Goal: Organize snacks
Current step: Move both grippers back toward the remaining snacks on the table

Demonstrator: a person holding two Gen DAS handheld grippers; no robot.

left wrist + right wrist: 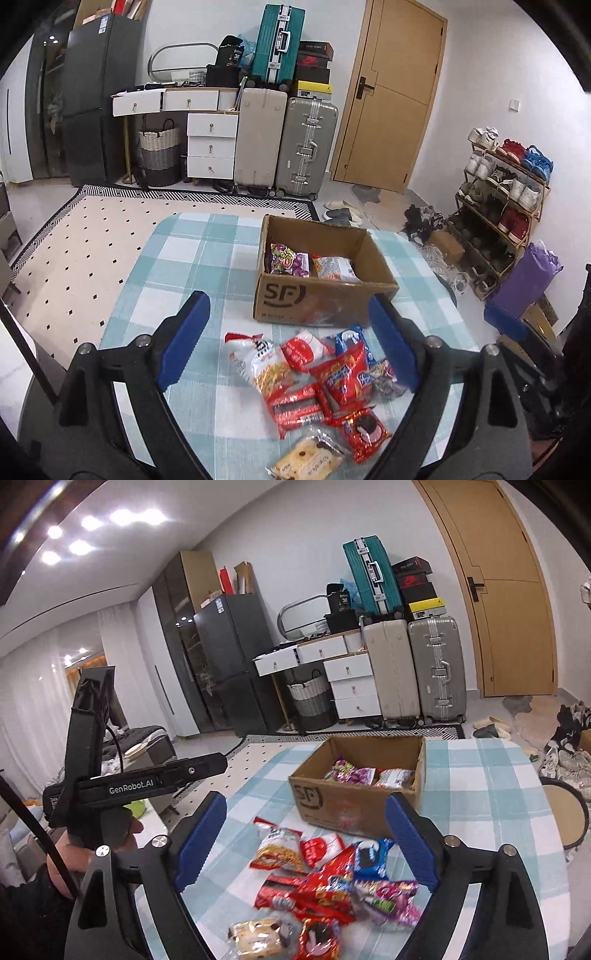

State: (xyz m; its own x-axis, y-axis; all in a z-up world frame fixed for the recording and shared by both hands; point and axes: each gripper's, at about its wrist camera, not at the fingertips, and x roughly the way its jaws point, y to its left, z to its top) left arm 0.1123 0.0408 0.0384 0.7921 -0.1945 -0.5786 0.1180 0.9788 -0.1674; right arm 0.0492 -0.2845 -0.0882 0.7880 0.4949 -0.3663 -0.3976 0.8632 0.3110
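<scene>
Left wrist view shows the snack pile (314,380) lying loose on the checked surface (177,258), toward its near edge, and directly between and just beyond the blue pads of the left tongs (290,343), which stand released and wide with nothing between them. The pile is a jumble of overlapping packets: a white and orange bag (255,362) on its left side, red wrappers (343,376) in the middle, a blue packet (349,338) toward the far side, and a pale yellow packet (306,459) nearest the camera. Its long axis runs roughly from the near edge away toward the cardboard box (317,273), which sits just behind the pile, farther in on the surface, open-topped and already holding a purple packet (290,260) and an orange and white one (332,267). Right wrist view gives the same pile (325,886) framed by the right tongs (306,845), likewise released and empty, with the box (354,775) beyond and slightly right. In that view the left tool's black body (110,782) shows off to the left, gripped by a hand (74,860). Both tongs face the pile squarely; I judge neither clearly nearer. The likely next move is a pick from the pile's top, and the carry is short and straight ahead into the box.
</scene>
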